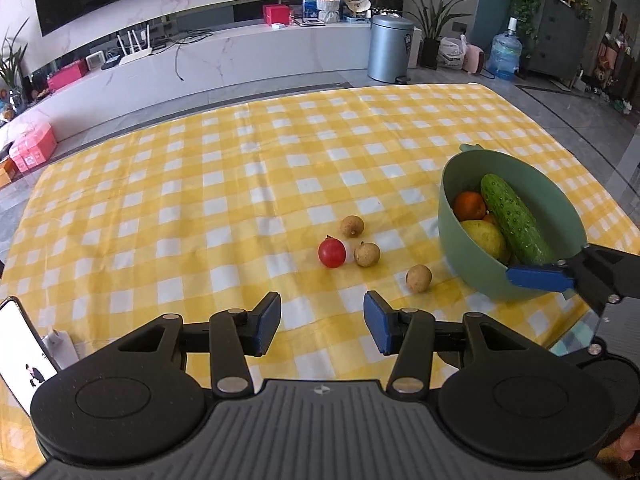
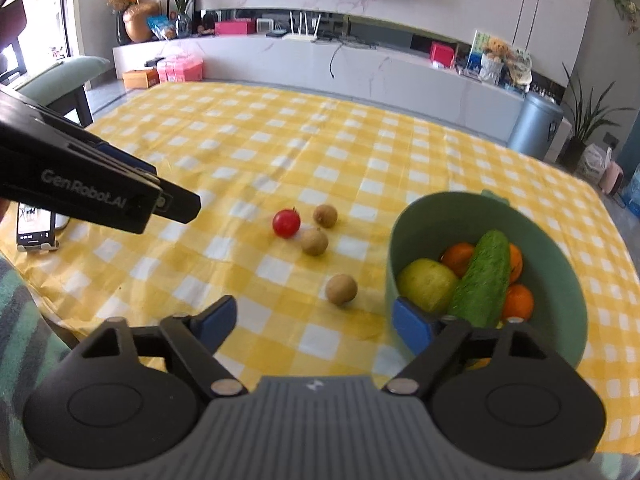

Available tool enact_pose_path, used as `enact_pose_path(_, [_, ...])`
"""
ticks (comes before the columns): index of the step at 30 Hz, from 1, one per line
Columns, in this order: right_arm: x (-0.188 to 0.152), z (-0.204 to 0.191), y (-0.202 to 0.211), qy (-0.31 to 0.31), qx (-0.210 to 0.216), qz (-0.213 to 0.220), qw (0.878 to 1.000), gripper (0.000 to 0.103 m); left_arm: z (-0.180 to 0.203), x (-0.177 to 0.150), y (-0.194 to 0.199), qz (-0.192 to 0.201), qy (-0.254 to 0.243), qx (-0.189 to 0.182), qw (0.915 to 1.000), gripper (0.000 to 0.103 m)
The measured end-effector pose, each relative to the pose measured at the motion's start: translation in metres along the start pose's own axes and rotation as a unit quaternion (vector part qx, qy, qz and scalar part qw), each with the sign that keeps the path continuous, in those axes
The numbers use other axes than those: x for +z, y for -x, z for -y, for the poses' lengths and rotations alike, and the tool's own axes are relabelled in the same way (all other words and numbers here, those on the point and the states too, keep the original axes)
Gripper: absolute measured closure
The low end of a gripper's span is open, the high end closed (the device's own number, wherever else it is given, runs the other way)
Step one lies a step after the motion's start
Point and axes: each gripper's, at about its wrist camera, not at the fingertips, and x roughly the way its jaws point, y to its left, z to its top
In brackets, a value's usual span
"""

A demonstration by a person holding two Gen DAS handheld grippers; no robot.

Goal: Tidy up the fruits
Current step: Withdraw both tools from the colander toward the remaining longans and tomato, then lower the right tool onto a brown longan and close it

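A green bowl [image 1: 456, 232] stands on the yellow checked tablecloth [image 1: 200, 200] and holds a cucumber [image 1: 514, 220], oranges [image 1: 469, 205] and a yellow fruit [image 1: 482, 238]. On the cloth lie a red tomato [image 1: 332, 253] and three brown longans [image 1: 352, 226], [image 1: 367, 254], [image 1: 418, 278]. My left gripper [image 1: 322, 326] is open and empty, just short of them. My right gripper [image 2: 314, 322] is open and empty; its right finger is over the bowl's [image 2: 568, 288] near rim, and the nearest longan [image 2: 341, 289] lies ahead between the fingers.
A phone [image 1: 20, 352] on a stand sits at the cloth's near left edge. My left gripper's body [image 2: 92, 188] shows at the left of the right wrist view. Beyond the table are a white TV bench [image 1: 200, 60] and a grey bin [image 1: 390, 48].
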Motion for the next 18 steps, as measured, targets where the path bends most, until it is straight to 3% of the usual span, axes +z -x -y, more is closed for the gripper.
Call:
enact_pose_path(11, [0.008, -0.001, -0.029, -0.041, -0.004, -0.03, 0.999, 0.053, -0.013, -0.003, -0.013, -0.008, 0.018, -0.029, 0.9994, 0.061])
enact_pose_path(18, [0.0, 0.004, -0.044, -0.056, -0.014, -0.039, 0.998, 0.061, -0.017, -0.006, -0.025, -0.025, 0.022, -0.053, 0.9981, 0.066])
